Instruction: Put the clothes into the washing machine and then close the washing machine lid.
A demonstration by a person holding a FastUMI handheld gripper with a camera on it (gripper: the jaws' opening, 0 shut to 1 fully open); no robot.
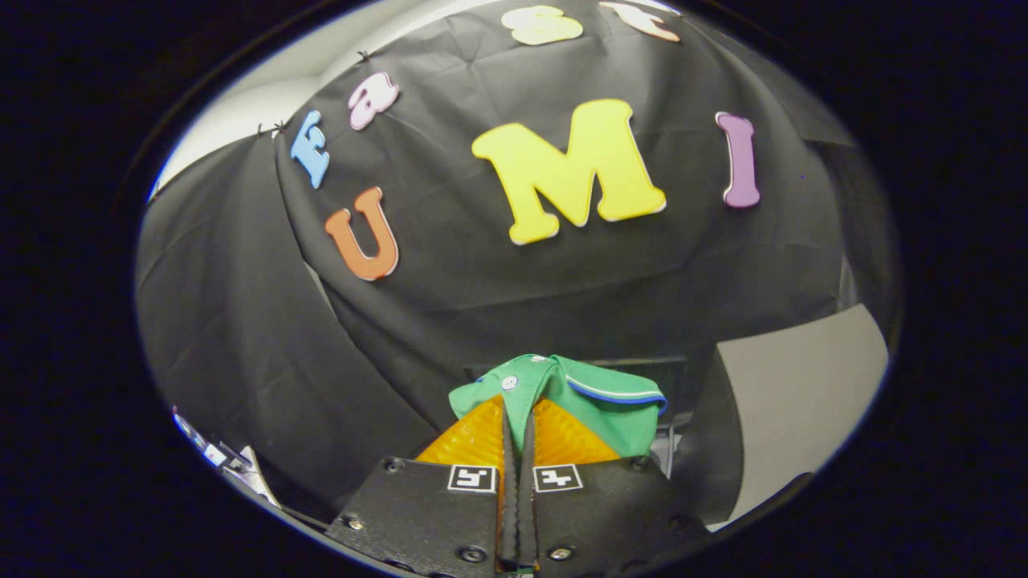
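So the gripper (518, 417) has its two fingers (474, 437) pressed together with a green garment (594, 401) pinched between them. The fabric is squeezed right in the narrow slot where the fingers meet, and the rest of it bunches up over the tips and flops off toward the right side. It looks like a little polo-type shirt: there's a collar with a white and blue stripe along its edge, and a small white button (508, 383) sitting just above the fingertips.

The garment is lifted up, hanging off the fingers with the booth's black cloth wall (482, 305) behind it. Just behind the shirt there's a dark boxy edge (666, 369), can't tell what it is, it's mostly hidden by the fabric. Off to the right past the fingers is a pale grey panel (795, 393) leaning in at an angle. Down by the left side there's some small white and dark clutter (221, 457), too blurry to make out.
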